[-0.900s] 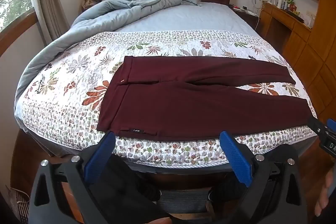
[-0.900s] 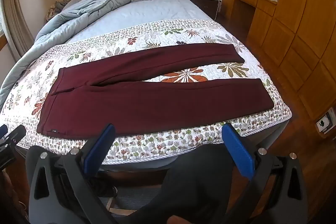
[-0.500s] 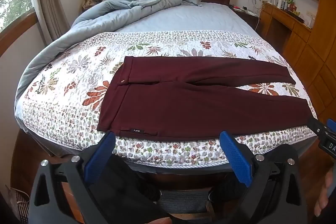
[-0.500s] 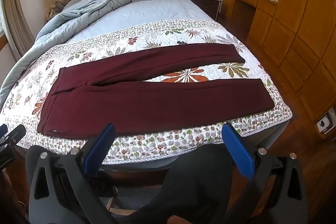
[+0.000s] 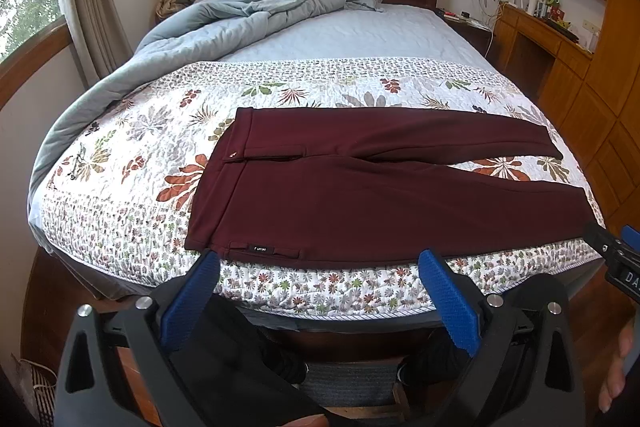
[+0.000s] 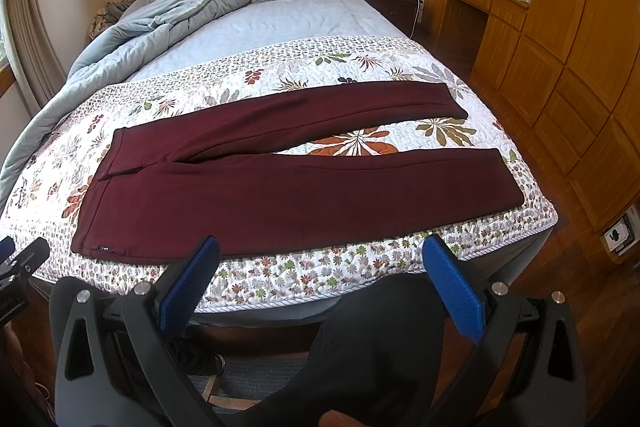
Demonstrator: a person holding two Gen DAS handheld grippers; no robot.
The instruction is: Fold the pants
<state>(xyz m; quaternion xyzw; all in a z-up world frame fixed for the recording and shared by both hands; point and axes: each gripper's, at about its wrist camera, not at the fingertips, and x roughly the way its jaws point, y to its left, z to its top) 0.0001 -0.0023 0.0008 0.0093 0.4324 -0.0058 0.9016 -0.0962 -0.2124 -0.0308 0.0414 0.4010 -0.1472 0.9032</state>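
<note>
Pants (image 5: 360, 203), maroon, lie flat across the foot of the bed (image 5: 344, 291) on a floral quilt (image 5: 132, 163), waistband to the left and legs splayed apart to the right. They look soft, limp and fairly thick, likely to sag and drag, so pinching the near waistband corner and near hem seems best. Left tongs (image 5: 320, 297) and right tongs (image 6: 322, 283) hang wide open, empty, short of the mattress edge. Bare quilt beyond gives folding room; a rumpled duvet (image 5: 240, 15) sits well behind.
</note>
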